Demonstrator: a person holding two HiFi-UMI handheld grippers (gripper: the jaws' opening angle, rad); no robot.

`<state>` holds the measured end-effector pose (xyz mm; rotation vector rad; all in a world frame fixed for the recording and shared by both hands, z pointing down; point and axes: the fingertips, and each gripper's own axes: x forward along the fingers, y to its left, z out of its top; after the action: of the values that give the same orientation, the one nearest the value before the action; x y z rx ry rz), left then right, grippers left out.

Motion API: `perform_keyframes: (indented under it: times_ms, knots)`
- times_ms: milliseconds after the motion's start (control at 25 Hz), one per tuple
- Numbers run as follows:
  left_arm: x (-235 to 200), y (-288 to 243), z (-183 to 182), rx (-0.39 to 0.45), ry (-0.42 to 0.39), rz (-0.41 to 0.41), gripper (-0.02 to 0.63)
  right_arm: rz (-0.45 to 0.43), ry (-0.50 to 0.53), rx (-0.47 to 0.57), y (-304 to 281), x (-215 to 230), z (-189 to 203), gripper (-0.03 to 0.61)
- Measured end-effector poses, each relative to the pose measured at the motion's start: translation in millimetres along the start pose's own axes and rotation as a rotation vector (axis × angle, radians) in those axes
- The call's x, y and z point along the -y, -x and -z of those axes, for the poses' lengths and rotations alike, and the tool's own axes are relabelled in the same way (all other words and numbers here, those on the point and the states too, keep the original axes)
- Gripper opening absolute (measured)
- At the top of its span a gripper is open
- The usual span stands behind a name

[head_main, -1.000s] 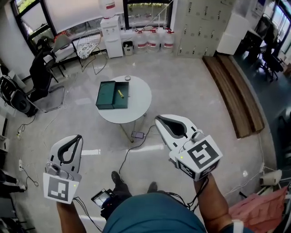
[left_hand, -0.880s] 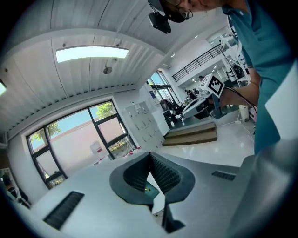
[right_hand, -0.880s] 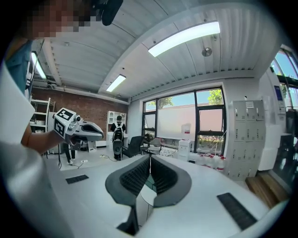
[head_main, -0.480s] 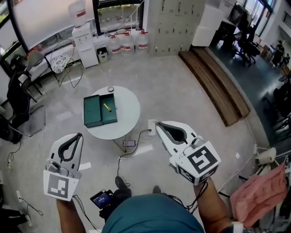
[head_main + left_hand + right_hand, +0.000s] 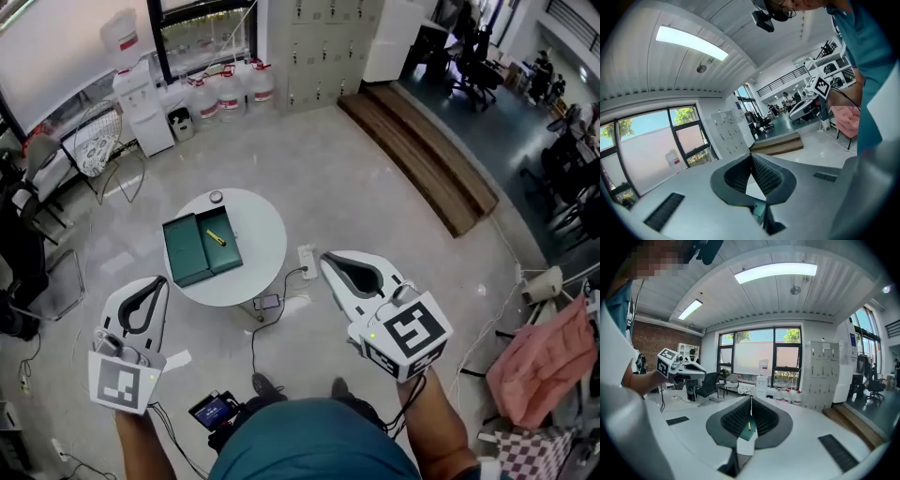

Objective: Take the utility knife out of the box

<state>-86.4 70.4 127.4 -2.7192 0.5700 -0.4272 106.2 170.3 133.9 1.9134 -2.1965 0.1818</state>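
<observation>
Since a second ago, the round worktop (image 5: 258, 225) has been shifted in the head view from upper centre down toward 8 o'clock. The water dispenser (image 5: 133, 89) has likewise been carried off toward 9 o'clock, while both grippers are kept at the same spots in the picture.

The jaws of the left gripper (image 5: 163, 280) are seen closed tip to tip, and nothing is held between them. The jaws of the right gripper (image 5: 324, 256) are likewise pressed together and empty. Both grippers are held in the air, well apart from the worktop, which is found at 1 o'clock of the left gripper and at 10 o'clock of the right one.

An open green box (image 5: 184, 255) is set on the worktop toward its 9 o'clock side. The yellow utility knife (image 5: 217, 237) is seen lying inside it, in the half toward 3 o'clock. A small round object (image 5: 217, 197) is placed at the worktop's 12 o'clock edge.

A white power strip (image 5: 306, 261) is seen on the floor (image 5: 356, 187) at the worktop's 3 o'clock. Water bottles (image 5: 225, 89) are lined up beside the dispenser, and a long wooden bench (image 5: 422, 155) is seen toward 2 o'clock.
</observation>
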Motion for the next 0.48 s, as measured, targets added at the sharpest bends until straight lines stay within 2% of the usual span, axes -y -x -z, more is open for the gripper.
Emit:
perform_keyframes:
  times_ms: [240,480]
  knots:
    - [-25,3,14,0.032,0.009,0.040,0.018,0.053,0.006,-0.012,-14,-18,-8,0.038]
    - [-36,2,25,0.035,0.035,0.044,0.018,0.051,0.011,-0.036,-26,-21,-7,0.038]
